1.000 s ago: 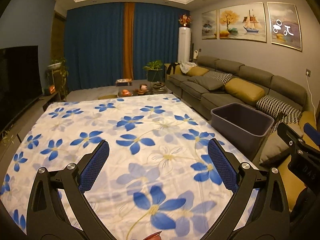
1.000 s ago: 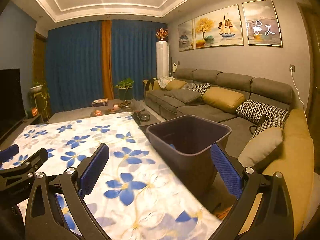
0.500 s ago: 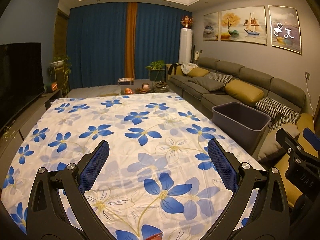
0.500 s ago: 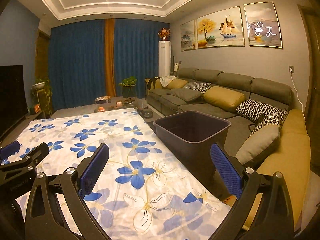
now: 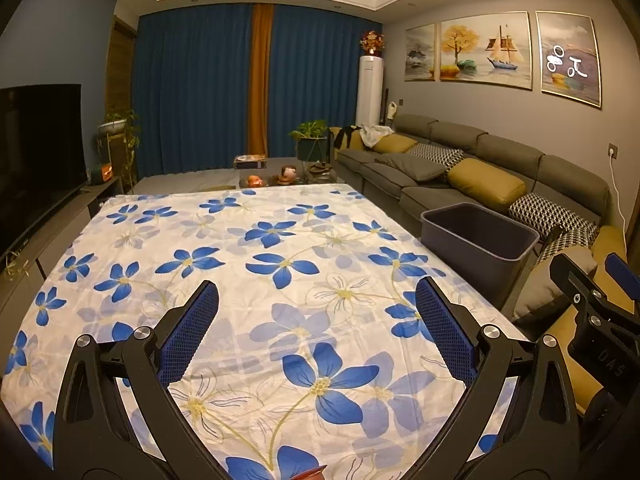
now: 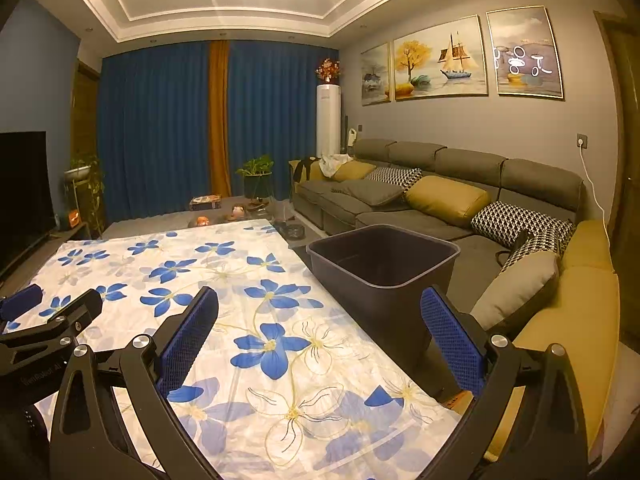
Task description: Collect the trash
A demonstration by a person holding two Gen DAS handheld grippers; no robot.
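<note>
My left gripper (image 5: pixel 316 300) is open and holds nothing, hovering over the near half of a table covered by a white cloth with blue flowers (image 5: pixel 280 240). My right gripper (image 6: pixel 319 300) is open and holds nothing too, over the table's near right corner. A dark grey bin (image 6: pixel 372 296) stands on the floor just off the table's right edge, ahead of the right gripper; in the left wrist view the bin (image 5: pixel 460 248) is at the right. No trash shows on the cloth. A small reddish thing (image 5: pixel 308 474) peeks in at the bottom edge of the left wrist view.
A long grey sofa with yellow and patterned cushions (image 6: pixel 444 200) runs along the right wall behind the bin. A television (image 5: pixel 36 152) stands at the left. A low table with small items (image 5: pixel 280 176) and a potted plant (image 5: pixel 310 140) lie beyond the far edge.
Both grippers have drawn back toward the near edge of the table, so more of the cloth shows and the bin looks farther off. Both stayed open.
</note>
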